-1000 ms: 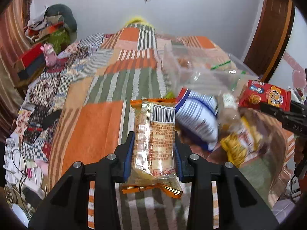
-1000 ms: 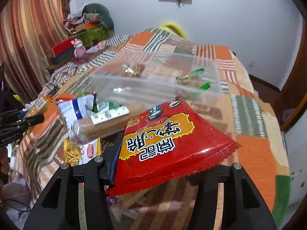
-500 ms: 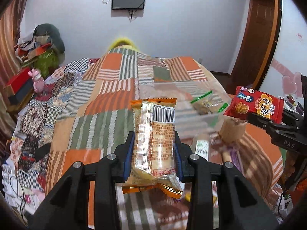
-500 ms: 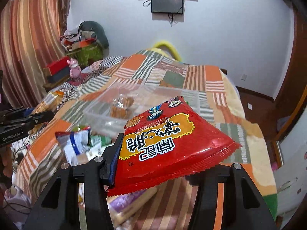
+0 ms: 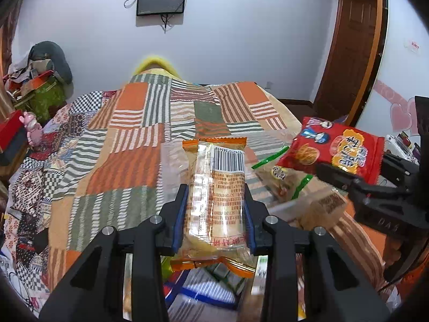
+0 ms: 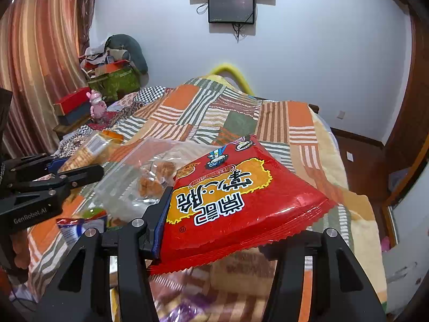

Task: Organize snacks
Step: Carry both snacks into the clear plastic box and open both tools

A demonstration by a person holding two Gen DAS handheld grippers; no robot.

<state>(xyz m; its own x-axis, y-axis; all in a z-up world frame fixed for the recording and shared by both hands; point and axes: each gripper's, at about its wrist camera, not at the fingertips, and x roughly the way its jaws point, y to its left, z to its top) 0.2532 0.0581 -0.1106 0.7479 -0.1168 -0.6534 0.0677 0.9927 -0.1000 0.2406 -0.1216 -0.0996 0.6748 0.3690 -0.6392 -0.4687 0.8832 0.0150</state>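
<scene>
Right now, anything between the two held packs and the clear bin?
Nothing visible. The left gripper holds the orange-trimmed cake pack and the right gripper the red snack bag, both above the open clear bin. It has no lid on, only a few small snacks inside.

The left gripper clamps a clear-wrapped orange-edged cake packet upright between its pads. To its right, the right gripper grips a red crinkle-edged noodle snack bag, which spreads out to the right of its jaws. Both hang above a patchwork striped bedspread. A clear plastic storage box sits on the bedspread just ahead of the two packets, with small wrapped snacks inside it. More snack packets lie on the bedspread below the grippers, nearer than the box. A wall-mounted dark screen hangs behind the bed. A pink toy figure stands beside the bed at far left.
</scene>
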